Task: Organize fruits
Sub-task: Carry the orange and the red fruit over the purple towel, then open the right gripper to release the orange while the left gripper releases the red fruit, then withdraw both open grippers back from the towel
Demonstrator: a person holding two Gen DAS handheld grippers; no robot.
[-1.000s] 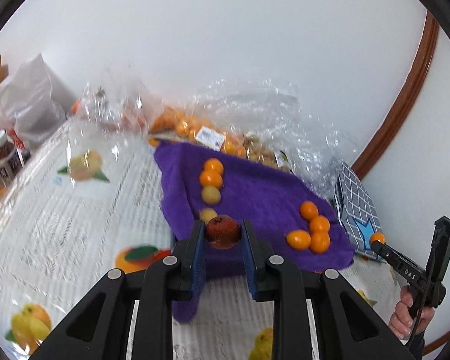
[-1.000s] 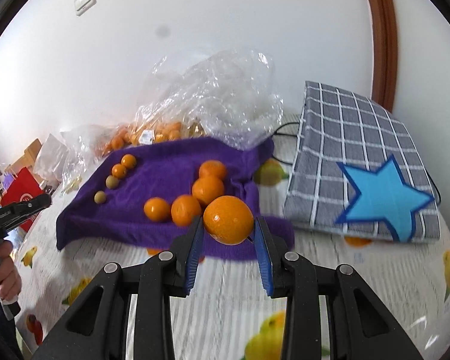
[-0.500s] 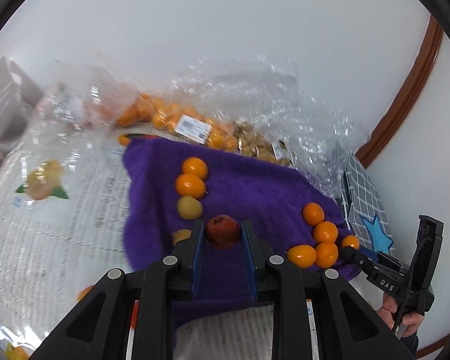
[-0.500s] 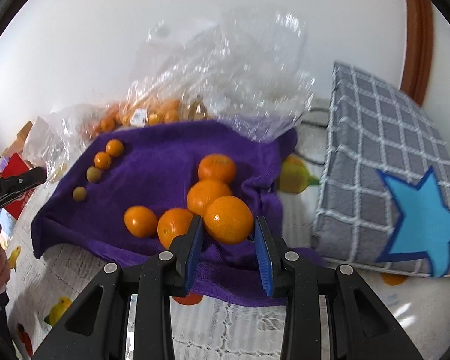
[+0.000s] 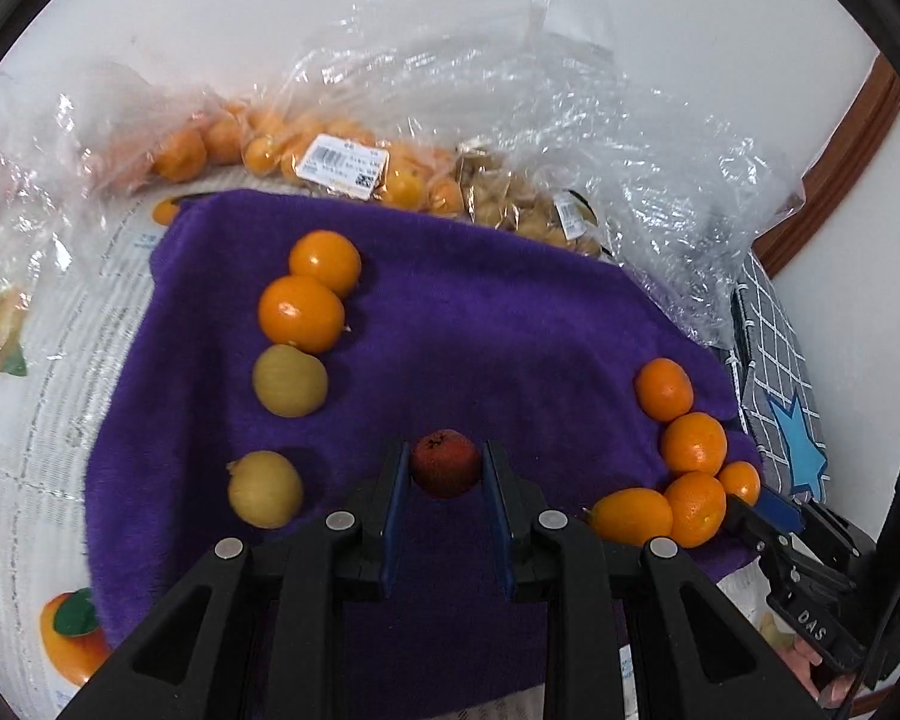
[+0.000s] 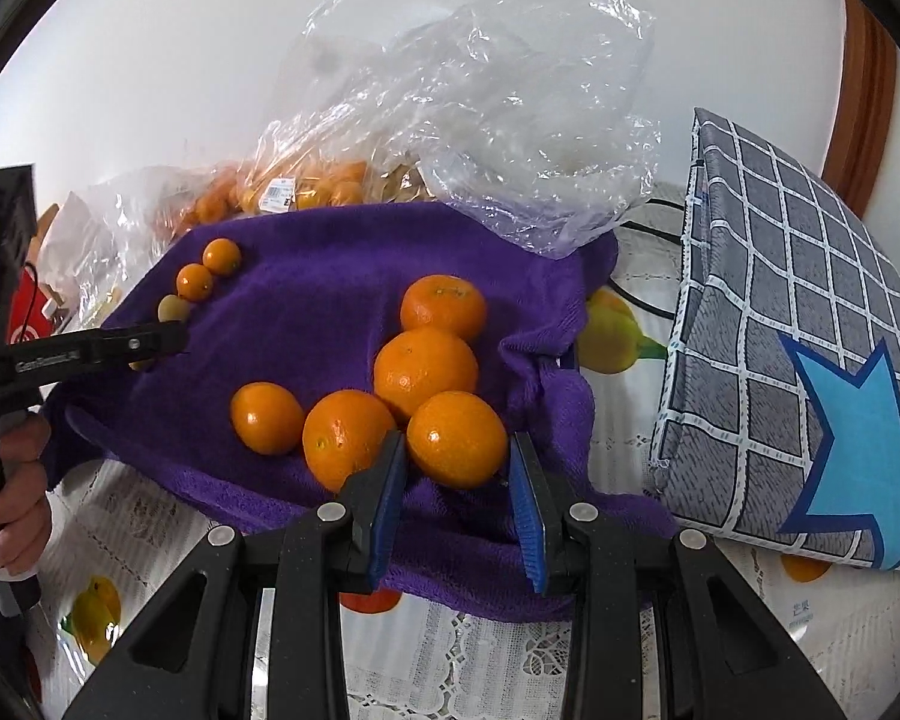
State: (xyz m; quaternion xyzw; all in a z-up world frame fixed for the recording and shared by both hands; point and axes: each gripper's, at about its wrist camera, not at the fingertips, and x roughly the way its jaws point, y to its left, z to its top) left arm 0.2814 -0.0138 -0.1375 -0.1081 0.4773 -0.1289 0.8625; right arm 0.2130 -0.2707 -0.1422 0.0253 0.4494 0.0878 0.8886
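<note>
A purple towel (image 5: 480,330) lies on the table; it also shows in the right wrist view (image 6: 306,312). My left gripper (image 5: 444,480) is shut on a small red fruit (image 5: 445,463) just above the towel's near middle. A column of two oranges (image 5: 301,312) and two yellowish fruits (image 5: 288,381) lies to its left. My right gripper (image 6: 457,468) has its jaws parted around an orange (image 6: 456,439) that rests on the towel beside a cluster of oranges (image 6: 423,363). That cluster also shows in the left wrist view (image 5: 690,444).
Clear plastic bags of oranges (image 5: 306,156) and of brownish fruit (image 5: 522,204) lie behind the towel. A grey checked cushion with a blue star (image 6: 798,360) stands to the right. The tablecloth (image 6: 510,660) has fruit prints.
Both grippers moved forward and down over the towel. The right gripper set its orange beside the cluster and its jaws parted. The left still holds the red fruit.
</note>
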